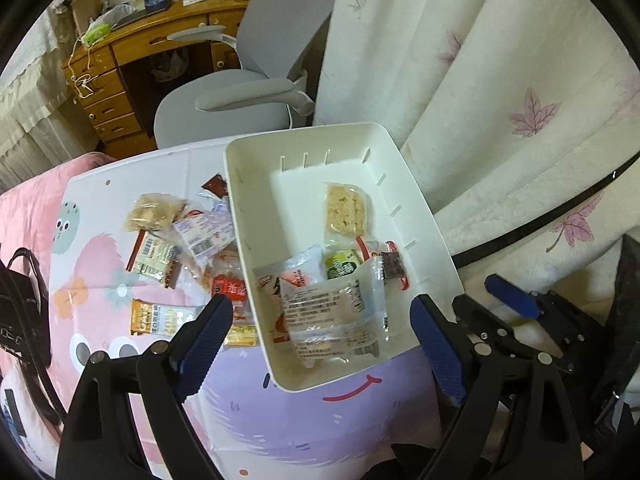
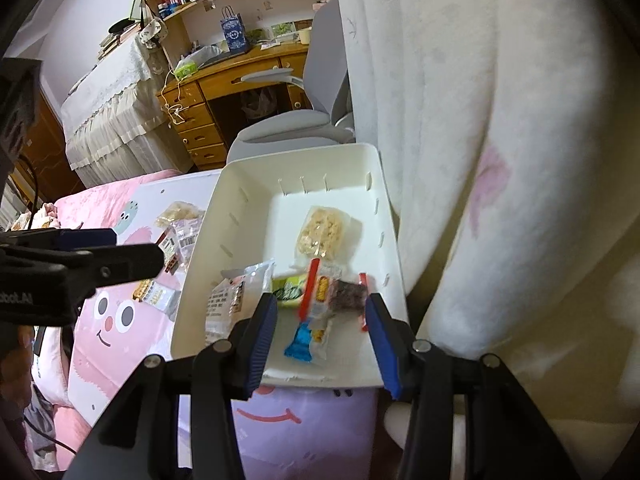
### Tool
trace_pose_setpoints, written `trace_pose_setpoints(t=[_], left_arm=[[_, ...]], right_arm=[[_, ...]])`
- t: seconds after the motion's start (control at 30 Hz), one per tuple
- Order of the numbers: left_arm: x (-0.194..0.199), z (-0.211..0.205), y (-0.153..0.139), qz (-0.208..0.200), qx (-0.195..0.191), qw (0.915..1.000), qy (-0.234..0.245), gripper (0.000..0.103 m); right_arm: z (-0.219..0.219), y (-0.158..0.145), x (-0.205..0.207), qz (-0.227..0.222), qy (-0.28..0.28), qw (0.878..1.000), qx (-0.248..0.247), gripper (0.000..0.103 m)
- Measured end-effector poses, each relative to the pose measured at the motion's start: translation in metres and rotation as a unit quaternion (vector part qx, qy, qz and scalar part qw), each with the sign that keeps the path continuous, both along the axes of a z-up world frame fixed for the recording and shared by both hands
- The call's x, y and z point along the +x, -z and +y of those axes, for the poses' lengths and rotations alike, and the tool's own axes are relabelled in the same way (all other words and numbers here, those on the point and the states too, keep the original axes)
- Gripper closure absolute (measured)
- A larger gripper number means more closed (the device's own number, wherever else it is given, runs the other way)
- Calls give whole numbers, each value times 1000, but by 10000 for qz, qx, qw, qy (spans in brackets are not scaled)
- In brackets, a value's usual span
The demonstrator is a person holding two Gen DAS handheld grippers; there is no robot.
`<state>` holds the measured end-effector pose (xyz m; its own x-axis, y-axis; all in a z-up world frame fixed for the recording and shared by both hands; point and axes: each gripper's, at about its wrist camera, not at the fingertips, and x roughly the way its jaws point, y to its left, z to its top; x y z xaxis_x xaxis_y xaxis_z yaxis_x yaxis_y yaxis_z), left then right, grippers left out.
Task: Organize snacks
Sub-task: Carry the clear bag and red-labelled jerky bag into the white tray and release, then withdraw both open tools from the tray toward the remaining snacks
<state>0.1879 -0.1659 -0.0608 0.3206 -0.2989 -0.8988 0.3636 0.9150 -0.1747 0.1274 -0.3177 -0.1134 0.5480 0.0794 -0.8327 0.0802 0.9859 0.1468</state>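
Note:
A white plastic bin [image 1: 240, 216] [image 2: 200, 240] sits on a cartoon-print cloth. Inside lie a rice-crisp bar [image 1: 346, 210] [image 2: 322, 232], a green packet [image 1: 342, 264] [image 2: 288, 290], a dark packet with red ends [image 1: 394, 266] [image 2: 348, 294], a clear printed packet [image 1: 332, 312] [image 2: 232, 300] and a blue-tipped packet [image 2: 302, 340]. Several loose snack packets [image 1: 176, 248] [image 2: 176, 240] lie on the cloth left of the bin. My left gripper [image 1: 320, 340] is open over the bin's near end, empty. My right gripper [image 2: 322, 344] is open over the bin's near end, empty; it also shows in the left wrist view [image 1: 500, 304].
A white leaf-print curtain [image 1: 500, 100] [image 2: 480, 120] hangs right of the bin. A grey office chair [image 1: 248, 92] and a wooden desk [image 1: 132, 64] stand behind. A black strap bag [image 1: 20, 312] lies at the left edge. The left gripper [image 2: 80, 256] crosses the right wrist view.

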Motion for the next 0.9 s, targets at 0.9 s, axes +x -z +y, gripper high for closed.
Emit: trace_pose_setpoints(t=[0.9], left_arm=[[-43,270,30,443,-26,9944,-959,14]], right_arm=[[179,4,-11,647,373,9972,-5,43]])
